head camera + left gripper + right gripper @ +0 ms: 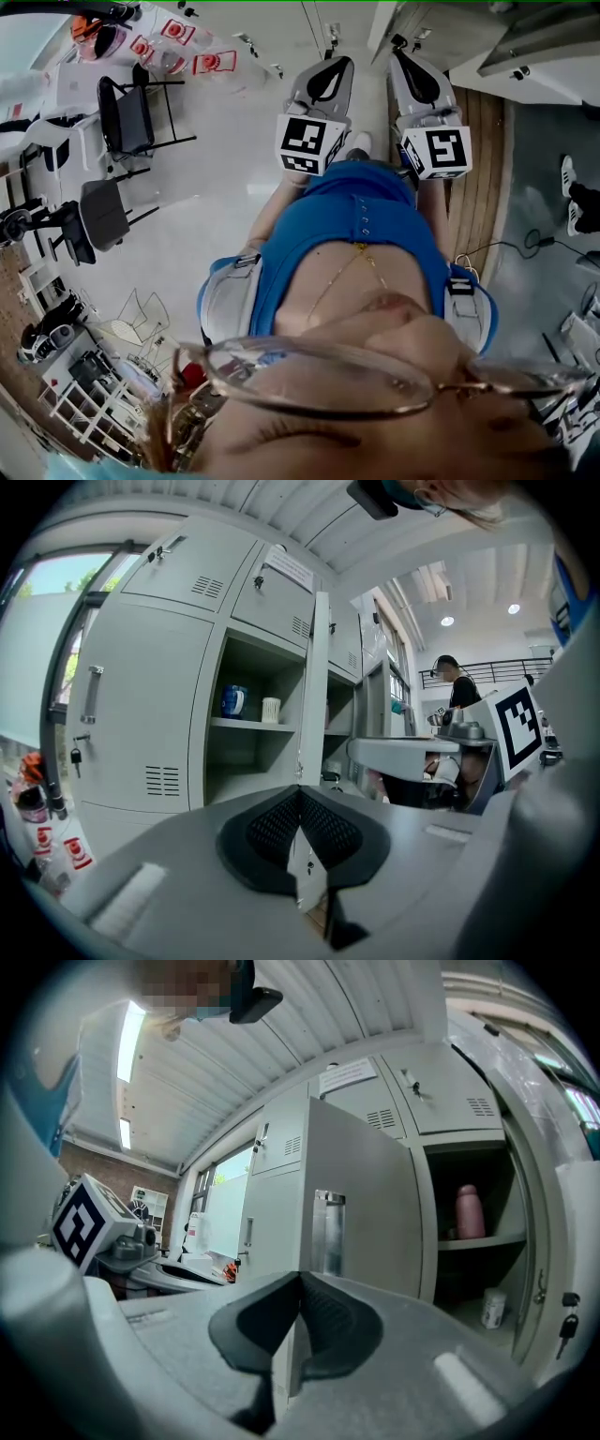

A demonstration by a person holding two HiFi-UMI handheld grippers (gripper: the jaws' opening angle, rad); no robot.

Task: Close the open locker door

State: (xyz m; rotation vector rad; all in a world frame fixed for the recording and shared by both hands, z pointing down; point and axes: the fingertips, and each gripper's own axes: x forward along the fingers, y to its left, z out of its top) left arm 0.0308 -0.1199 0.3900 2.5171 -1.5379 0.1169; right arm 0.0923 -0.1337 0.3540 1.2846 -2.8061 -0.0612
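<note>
In the left gripper view the grey locker door (319,682) stands open, seen edge-on, just ahead of my left gripper (300,794). Left of it is the open compartment, with a blue mug (233,701) and a white cup (271,709) on its shelf. The right gripper view shows the door's broad face (375,1204) and metal handle (328,1232) straight ahead of my right gripper (300,1279). Both grippers are shut with nothing in them and are apart from the door. In the head view the left gripper (330,80) and right gripper (417,75) are held side by side, pointing at the lockers.
Right of the door a second open compartment holds a pink bottle (468,1211) and a small white container (492,1308). Keys (566,1326) hang from a lock at the far right. Black chairs (127,117) stand behind on the left. Another person (459,682) stands far off.
</note>
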